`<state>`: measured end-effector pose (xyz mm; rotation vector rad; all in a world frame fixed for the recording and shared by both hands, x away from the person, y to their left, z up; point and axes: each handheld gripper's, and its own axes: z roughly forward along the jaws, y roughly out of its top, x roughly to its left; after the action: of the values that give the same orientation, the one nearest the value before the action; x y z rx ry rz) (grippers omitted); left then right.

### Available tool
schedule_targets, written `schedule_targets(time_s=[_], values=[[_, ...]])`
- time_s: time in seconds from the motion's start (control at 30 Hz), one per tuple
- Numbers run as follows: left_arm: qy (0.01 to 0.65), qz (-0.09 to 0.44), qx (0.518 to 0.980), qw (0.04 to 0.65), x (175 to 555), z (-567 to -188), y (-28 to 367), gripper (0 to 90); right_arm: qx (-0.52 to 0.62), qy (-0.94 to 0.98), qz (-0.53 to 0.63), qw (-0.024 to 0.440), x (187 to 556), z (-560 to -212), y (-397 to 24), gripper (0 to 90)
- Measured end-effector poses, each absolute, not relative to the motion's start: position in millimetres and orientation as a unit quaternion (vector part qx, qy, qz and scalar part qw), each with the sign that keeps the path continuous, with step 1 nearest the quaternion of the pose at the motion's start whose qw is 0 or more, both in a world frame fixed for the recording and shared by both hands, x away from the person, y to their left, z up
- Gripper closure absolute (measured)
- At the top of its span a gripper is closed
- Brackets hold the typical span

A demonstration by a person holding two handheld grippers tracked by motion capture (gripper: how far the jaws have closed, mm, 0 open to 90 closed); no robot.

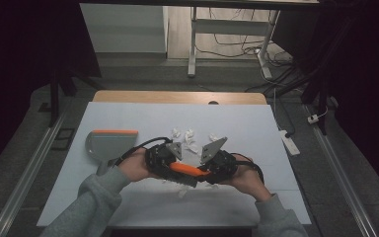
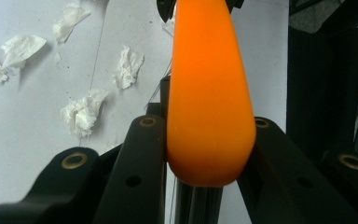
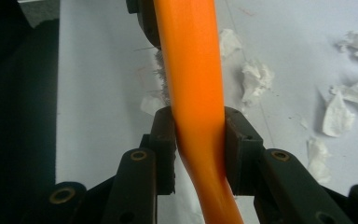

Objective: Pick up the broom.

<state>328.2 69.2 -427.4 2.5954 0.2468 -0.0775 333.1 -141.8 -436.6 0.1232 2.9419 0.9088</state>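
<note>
**At mid-bench: brush handle shared between both grippers**

Over the white sheet covering the bench (image 1: 128, 111), just above the scattered paper, you hold one item in two grips.

Item: orange brush handle (image 1: 187, 169), long and slightly curved, lying roughly level between your hands. Bristles show faintly beside it in the right gripper view; the head itself is mostly hidden.

Left gripper (image 1: 170, 165): closed tight on the thick rounded end of the handle (image 2: 209, 116), which bulges between its jaws.

Right gripper (image 1: 211, 171): clamped on the slimmer, bent stretch of the handle (image 3: 198, 116), pads pressed against both sides.

Nearby: crumpled white paper scraps (image 1: 190, 137), strewn just beyond the grippers, with a few bits under and in front of them. More scraps (image 2: 81, 114) lie close beside the handle.

Also nearby: grey dustpan with an orange lip (image 1: 109, 143), flat on the sheet to your left, well apart from the scraps, untouched.

Step in hand, as judged: a handover or re-grip of the brush, before any sweeping. No paper is in the dustpan yet.

Next move, as judged: let one gripper go so the other carries the brush alone. Check that the remaining grip is firm first, since the handle is smooth and tapered and could swivel. The freed gripper can then fetch the dustpan and set its lip toward the scraps.
</note>
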Motion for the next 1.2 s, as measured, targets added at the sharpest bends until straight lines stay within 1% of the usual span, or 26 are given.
schedule_targets(time_s=[0.2, 0.27, 0.3, 0.33, 0.4, 0.53, 0.57, 0.6, 0.7, 0.77, 0.9, 1.03, 1.2], values=[[0.095, -0.015, 0.953, 0.287, 328.9, -426.8, 74.1, 75.1, 0.051, 0.951, 0.303, 0.029, 335.2, -434.9, -143.0, 68.3], [0.106, 0.007, 0.948, 0.3, 328.3, -425.3, 76.5, 72.4, 0.061, 0.948, 0.31, 0.026, 336.2, -434.4, -145.1, 68.4], [0.112, 0.026, 0.945, 0.307, 326.6, -424.5, 77.9, 69.0, 0.069, 0.947, 0.314, 0.022, 337.9, -434.0, -146.6, 68.6], [0.119, 0.048, 0.942, 0.312, 324.1, -423.2, 80.0, 63.6, 0.078, 0.944, 0.32, 0.018, 339.8, -433.6, -148.5, 68.6], [0.142, 0.083, 0.931, 0.326, 319.2, -419.2, 87.2, 47.8, 0.092, 0.942, 0.322, 0.018, 343.8, -432.9, -153.2, 68.6], [0.185, 0.12, 0.909, 0.355, 307.4, -414.9, 105.3, 34.9, 0.126, 0.937, 0.324, 0.025, 352.4, -434.7, -164.0, 68.6], [0.202, 0.131, 0.9, 0.363, 302.2, -415.1, 112.4, 34.9, 0.126, 0.937, 0.324, 0.025, 352.4, -434.7, -164.0, 68.6], [0.219, 0.14, 0.892, 0.371, 296.8, -416.3, 120.2, 32.7, 0.142, 0.934, 0.328, 0.031, 356.6, -435.7, -169.2, 68.6], [0.272, 0.166, 0.868, 0.382, 280.5, -425.5, 145.4, 31.9, 0.16, 0.929, 0.333, 0.035, 360.5, -435.9, -174.5, 68.6], [0.296, 0.183, 0.856, 0.383, 271.6, -431.8, 160.0, 31.7, 0.175, 0.924, 0.337, 0.039, 363.2, -434.9, -178.3, 68.6], [0.327, 0.212, 0.839, 0.379, 259.1, -442.2, 183.6, 30.7, 0.199, 0.916, 0.342, 0.057, 366.0, -431.7, -183.7, 68.5], [0.347, 0.222, 0.827, 0.383, 251.7, -451.7, 199.8, 29.9, 0.21, 0.911, 0.347, 0.07, 369.7, -430.6, -188.7, 68.6], [0.36, 0.234, 0.814, 0.39, 243.3, -460.4, 209.9, 29.2, 0.231, 0.901, 0.358, 0.076, 374.2, -428.1, -197.7, 68.5]])
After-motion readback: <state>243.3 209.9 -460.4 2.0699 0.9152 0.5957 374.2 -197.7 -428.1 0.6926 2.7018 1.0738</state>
